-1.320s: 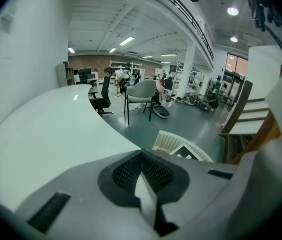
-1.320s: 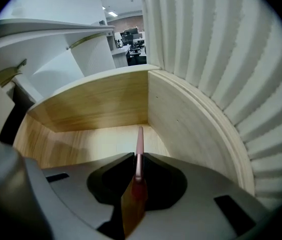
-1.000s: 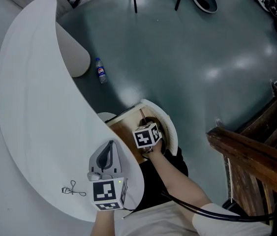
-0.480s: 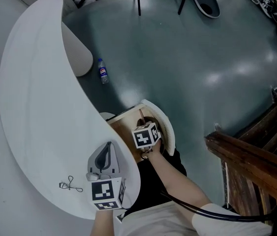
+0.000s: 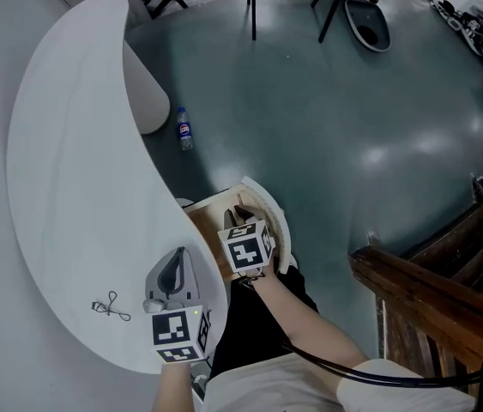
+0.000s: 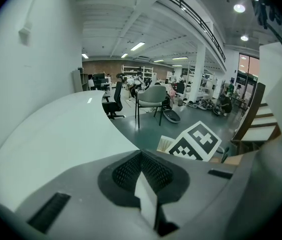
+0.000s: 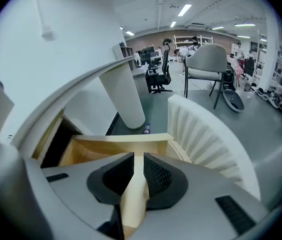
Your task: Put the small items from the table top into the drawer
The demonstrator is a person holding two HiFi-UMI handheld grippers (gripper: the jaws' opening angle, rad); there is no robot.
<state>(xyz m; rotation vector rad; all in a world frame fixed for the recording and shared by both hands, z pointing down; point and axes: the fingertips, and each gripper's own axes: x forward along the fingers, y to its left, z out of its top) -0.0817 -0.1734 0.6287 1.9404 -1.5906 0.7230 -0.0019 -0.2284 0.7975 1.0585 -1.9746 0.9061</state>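
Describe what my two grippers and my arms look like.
The left gripper and the right gripper both have grey bodies with dark, textured pads. Each carries a white cube printed with black square markers. A black cable runs beside the right arm, which wears a white short sleeve.

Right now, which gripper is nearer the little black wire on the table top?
Left. The left gripper hovers over the table edge, close beside the wire; the right gripper is farther away, above the open drawer.
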